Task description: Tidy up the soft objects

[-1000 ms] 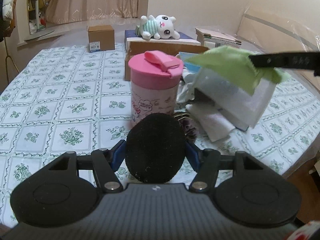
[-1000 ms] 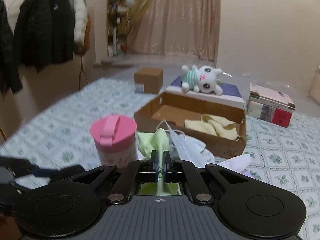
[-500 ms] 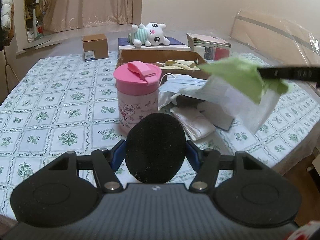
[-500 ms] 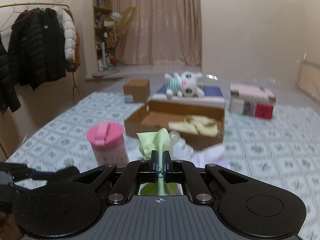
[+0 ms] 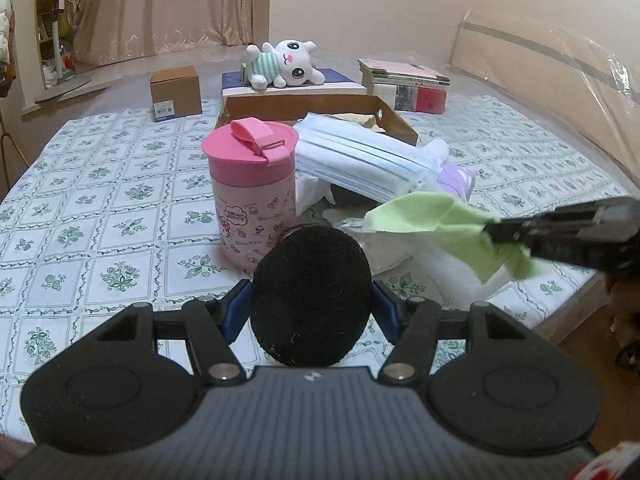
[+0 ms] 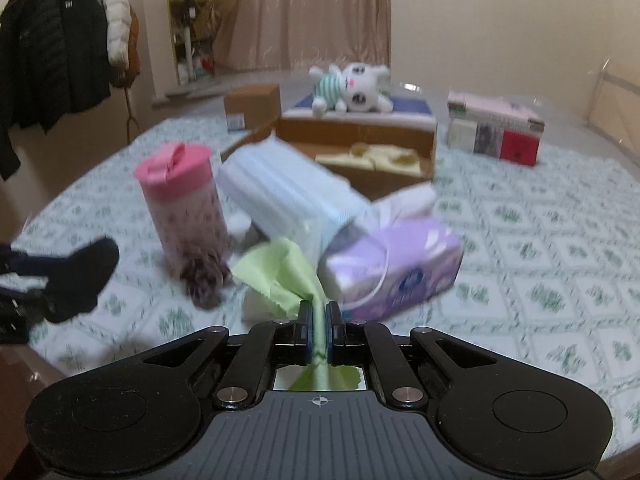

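My left gripper (image 5: 310, 300) is shut on a black round sponge pad (image 5: 310, 294) and holds it above the table's near edge, in front of a pink-lidded cup (image 5: 250, 184). My right gripper (image 6: 318, 320) is shut on a green cloth (image 6: 282, 276); it also shows in the left wrist view (image 5: 448, 228) at the right. Behind the cloth lie a pack of pale blue face masks (image 6: 288, 196) and a purple tissue pack (image 6: 394, 266). A dark scrunchie (image 6: 204, 280) lies by the cup. An open cardboard box (image 6: 360, 140) holds a yellow cloth (image 6: 376, 156).
A plush bunny (image 5: 284, 64) lies on a blue-and-white box behind the cardboard box. A small brown carton (image 5: 176, 90) stands at the back left, stacked books (image 5: 404, 84) at the back right. Coats (image 6: 52, 48) hang on a rack left of the table.
My right gripper has dropped lower and back toward the table's near edge with the green cloth. The mask pack now lies uncovered on the pile. My left gripper has tilted a little.
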`<move>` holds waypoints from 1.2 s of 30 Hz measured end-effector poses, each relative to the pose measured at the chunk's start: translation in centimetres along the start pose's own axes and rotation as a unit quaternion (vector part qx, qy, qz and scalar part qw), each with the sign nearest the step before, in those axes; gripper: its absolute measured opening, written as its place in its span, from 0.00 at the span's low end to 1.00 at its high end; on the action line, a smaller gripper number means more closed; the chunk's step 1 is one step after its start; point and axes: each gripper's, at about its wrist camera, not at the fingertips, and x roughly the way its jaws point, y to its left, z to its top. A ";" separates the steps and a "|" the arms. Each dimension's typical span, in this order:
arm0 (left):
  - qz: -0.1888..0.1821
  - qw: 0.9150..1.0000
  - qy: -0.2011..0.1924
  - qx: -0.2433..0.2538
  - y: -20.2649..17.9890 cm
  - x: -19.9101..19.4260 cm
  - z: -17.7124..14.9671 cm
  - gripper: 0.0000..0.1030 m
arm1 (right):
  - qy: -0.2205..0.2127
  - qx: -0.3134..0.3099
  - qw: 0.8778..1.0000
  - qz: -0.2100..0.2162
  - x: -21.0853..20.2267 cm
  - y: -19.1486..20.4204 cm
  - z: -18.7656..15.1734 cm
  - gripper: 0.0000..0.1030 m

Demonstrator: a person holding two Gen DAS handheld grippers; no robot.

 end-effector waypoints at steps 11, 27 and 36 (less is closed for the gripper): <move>0.001 1.000 0.006 -0.001 0.0 0.5 -0.1 0.59 | 0.002 -0.031 1.000 -0.002 0.8 0.6 -0.8 0.04; 0.005 1.000 0.005 -0.005 0.3 0.3 -0.2 0.59 | -0.097 -0.007 0.995 0.039 -2.8 1.5 2.8 0.04; 0.004 1.000 0.001 -0.010 0.4 0.4 -0.1 0.59 | -0.061 0.114 0.991 0.047 -1.7 -3.4 5.6 0.04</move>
